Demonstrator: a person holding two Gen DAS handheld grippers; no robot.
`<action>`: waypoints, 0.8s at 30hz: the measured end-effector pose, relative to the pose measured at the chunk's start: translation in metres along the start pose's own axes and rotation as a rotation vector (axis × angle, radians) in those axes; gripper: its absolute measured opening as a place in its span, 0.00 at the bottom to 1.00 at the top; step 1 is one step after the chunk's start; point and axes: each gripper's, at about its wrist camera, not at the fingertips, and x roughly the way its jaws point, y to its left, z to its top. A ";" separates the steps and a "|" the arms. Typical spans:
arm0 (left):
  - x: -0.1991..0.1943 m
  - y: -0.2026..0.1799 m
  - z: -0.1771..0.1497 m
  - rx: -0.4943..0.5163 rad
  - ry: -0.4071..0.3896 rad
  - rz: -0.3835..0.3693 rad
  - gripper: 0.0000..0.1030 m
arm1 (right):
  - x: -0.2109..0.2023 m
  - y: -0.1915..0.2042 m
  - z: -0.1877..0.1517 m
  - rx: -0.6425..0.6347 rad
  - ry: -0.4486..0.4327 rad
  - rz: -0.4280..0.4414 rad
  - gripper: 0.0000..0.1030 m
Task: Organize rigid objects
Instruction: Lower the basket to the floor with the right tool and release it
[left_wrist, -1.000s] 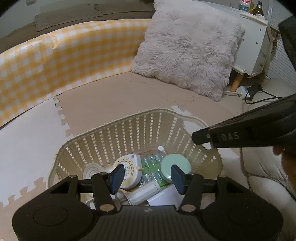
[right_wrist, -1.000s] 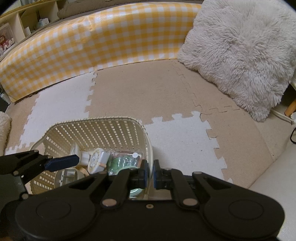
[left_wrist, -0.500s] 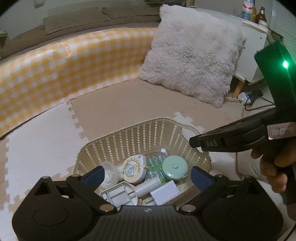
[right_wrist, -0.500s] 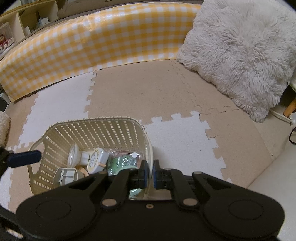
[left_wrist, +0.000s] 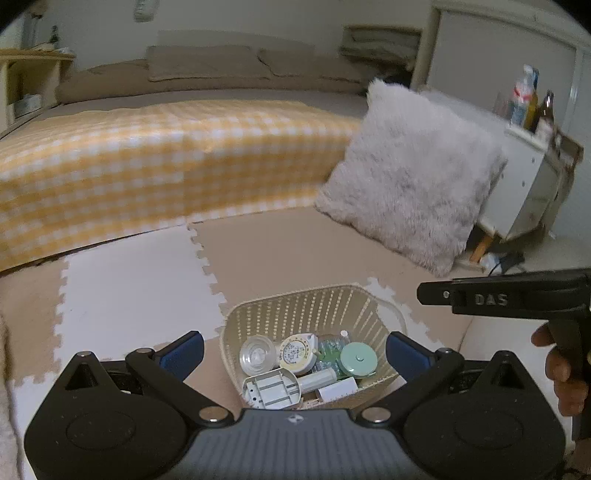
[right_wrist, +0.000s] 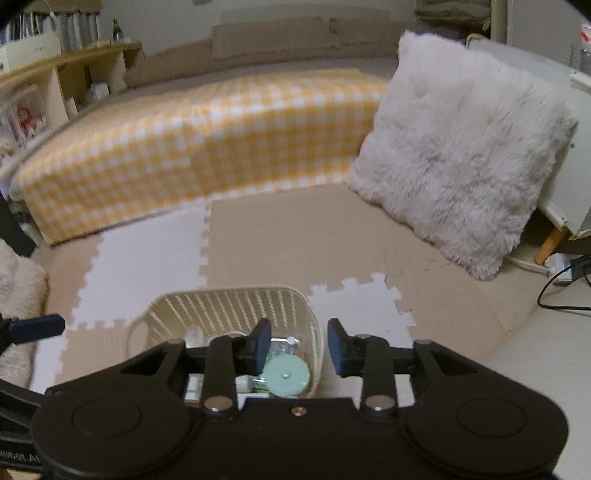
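A cream slotted basket sits on the foam floor mat; it also shows in the right wrist view. Inside lie a mint round tin, a round white dial, a clear cup, a grey plastic tray and a white block. The mint tin also shows in the right wrist view. My left gripper is wide open and empty above the basket's near side. My right gripper is open and empty over the basket's right rim.
A fluffy grey cushion leans at the back right beside a white cabinet. A yellow checked bed edge runs along the back. Cables lie at the right. A wooden shelf stands at the left.
Both grippers have lifted and pulled back from the basket. My left gripper opened wide. My right gripper, shut at the basket rim before, has opened.
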 end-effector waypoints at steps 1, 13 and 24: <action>-0.007 0.001 0.000 -0.008 -0.005 0.001 1.00 | -0.009 0.002 0.000 0.001 -0.014 0.004 0.48; -0.097 -0.006 -0.019 0.009 -0.104 0.073 1.00 | -0.105 0.014 -0.026 -0.045 -0.147 -0.016 0.90; -0.133 -0.005 -0.051 -0.003 -0.125 0.109 1.00 | -0.146 0.012 -0.076 -0.052 -0.194 -0.023 1.00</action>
